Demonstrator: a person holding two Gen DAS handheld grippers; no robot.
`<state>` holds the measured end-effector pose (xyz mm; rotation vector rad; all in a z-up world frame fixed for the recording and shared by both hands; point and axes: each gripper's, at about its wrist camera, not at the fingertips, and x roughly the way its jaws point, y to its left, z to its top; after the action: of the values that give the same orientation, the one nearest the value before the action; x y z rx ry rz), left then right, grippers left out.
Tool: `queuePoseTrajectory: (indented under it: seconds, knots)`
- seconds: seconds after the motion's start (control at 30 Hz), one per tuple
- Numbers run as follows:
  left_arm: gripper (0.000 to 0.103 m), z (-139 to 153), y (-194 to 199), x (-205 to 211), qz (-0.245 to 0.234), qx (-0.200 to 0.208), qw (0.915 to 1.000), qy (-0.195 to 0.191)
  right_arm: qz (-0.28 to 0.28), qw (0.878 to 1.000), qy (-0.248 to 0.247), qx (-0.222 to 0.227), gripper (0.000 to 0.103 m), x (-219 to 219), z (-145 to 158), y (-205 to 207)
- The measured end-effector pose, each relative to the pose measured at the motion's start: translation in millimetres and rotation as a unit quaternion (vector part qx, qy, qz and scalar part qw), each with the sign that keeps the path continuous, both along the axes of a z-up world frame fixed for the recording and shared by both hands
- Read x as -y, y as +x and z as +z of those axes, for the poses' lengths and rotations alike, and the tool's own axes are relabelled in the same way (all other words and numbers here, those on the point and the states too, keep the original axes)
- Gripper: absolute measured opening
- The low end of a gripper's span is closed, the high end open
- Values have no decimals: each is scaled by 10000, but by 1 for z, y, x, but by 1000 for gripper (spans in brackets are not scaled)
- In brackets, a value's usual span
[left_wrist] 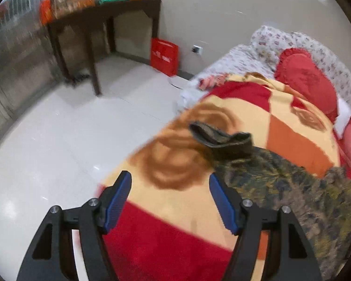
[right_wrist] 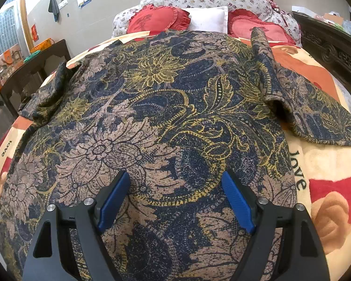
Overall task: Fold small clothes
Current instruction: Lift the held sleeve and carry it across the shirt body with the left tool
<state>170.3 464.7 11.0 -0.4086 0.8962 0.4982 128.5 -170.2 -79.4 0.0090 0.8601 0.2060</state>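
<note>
Dark floral-print fabric garment point(right_wrist: 152, 107) lying spread on red-and-cream patterned blanket point(left_wrist: 175, 234); its sleeve at one o'clock of left claw point(left_wrist: 170, 199), spread, empty. Right claw point(right_wrist: 175, 196) hanging spread above it.

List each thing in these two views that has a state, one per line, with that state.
Left gripper: open, holding nothing.
Right gripper: open, above the garment.
Dark floral-patterned fabric garment: spread out on the blanket, sleeves crumpled.
Red, orange and cream checked blanket: laid over the bed.
</note>
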Motion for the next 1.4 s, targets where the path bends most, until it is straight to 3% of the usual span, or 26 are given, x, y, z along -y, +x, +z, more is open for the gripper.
queuePoseTrajectory:
  seconds: [0.1,0.17,0.2,0.23,0.27,0.33,0.53,0.67,0.8,0.87,0.9,0.97,1.03,1.17,1.23,1.27,1.33,1.4]
  knots:
    - [72,-14,18,-7,187,357,9960,-797,-1,10000,-37,-9,84,-1,0,0]
    - [72,-27,29,-22,516,621,9837,-1607,0,10000,-74,-11,84,-2,-1,1]
    - [72,-36,32,-31,693,715,9734,-2062,4,10000,-97,-13,84,-3,-1,1]
    - [72,-50,38,-40,918,751,9565,-2666,5,9999,-109,-15,84,-3,-1,1]
    - [72,-58,43,-45,1043,742,9449,-3013,7,9999,-119,-17,84,-3,-2,1]
    - [72,-67,54,-47,1061,765,9326,-3364,9,9999,-137,-18,84,-4,-2,2]
    - [72,-61,79,-43,982,453,9509,-2901,16,9998,-178,-16,84,-4,-2,2]
    - [74,-39,72,-43,914,1039,9513,-2754,15,9998,-188,-16,84,-5,-2,2]
    - [74,-37,81,-29,573,706,9592,-2678,17,9998,-184,-17,84,-4,-2,3]
    - [75,-35,83,-14,325,456,9745,-2175,17,9998,-186,-16,84,-5,-2,3]
    - [75,-34,84,-1,121,271,9858,-1651,16,9998,-179,-14,84,-4,-2,2]
    - [75,-37,87,18,-163,32,9960,-875,16,9998,-179,-14,84,-4,-2,3]
    - [75,-40,88,30,-226,-127,9993,-263,17,9998,-173,-17,84,-4,-2,3]
    - [75,-44,96,41,-269,-238,9987,355,20,9999,-145,-18,84,-3,-2,3]
    - [66,-46,100,46,-271,-282,9975,597,18,9999,-160,-18,84,-3,-2,3]
    - [51,-46,101,45,-232,-280,9972,648,17,9999,-160,-18,84,-3,-2,3]
    - [28,-44,97,33,10,-179,9987,479,18,9999,-158,-19,84,-3,-2,3]
    - [20,-42,85,16,384,20,9989,253,18,9999,-149,-17,84,-2,-2,2]
